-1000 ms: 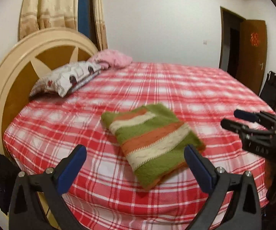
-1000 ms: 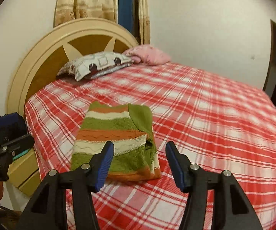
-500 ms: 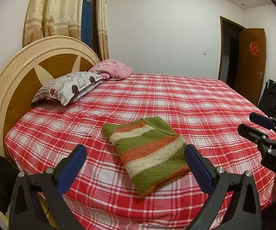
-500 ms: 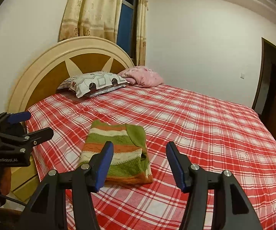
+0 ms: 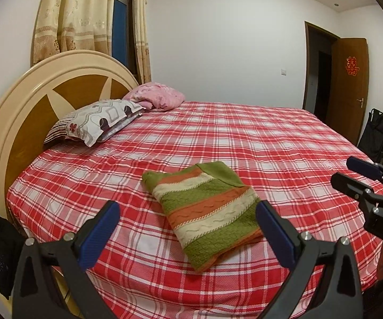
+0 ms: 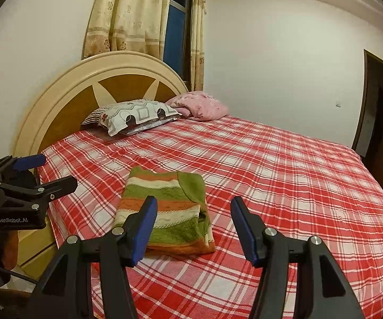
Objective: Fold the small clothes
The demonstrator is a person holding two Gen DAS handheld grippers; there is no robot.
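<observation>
A small knitted garment (image 5: 207,210) with green, orange and cream stripes lies folded into a flat rectangle on the red plaid bed (image 5: 244,138), near its front edge. It also shows in the right wrist view (image 6: 164,210). My left gripper (image 5: 188,226) is open and empty, held back from the garment above the bed edge. My right gripper (image 6: 194,226) is open and empty, also held back in front of the garment. The right gripper shows at the right of the left wrist view (image 5: 356,175); the left gripper shows at the left of the right wrist view (image 6: 47,172).
A patterned pillow (image 5: 98,122) and a pink pillow (image 5: 156,99) lie by the round headboard (image 5: 16,122). A brown door (image 5: 348,85) and a black bag (image 5: 380,135) stand at the far right. Curtains (image 5: 85,18) hang behind the headboard.
Both grippers have pulled back and risen away from the folded garment, so more of the room shows. The garment has not moved. Both grippers stay open.
</observation>
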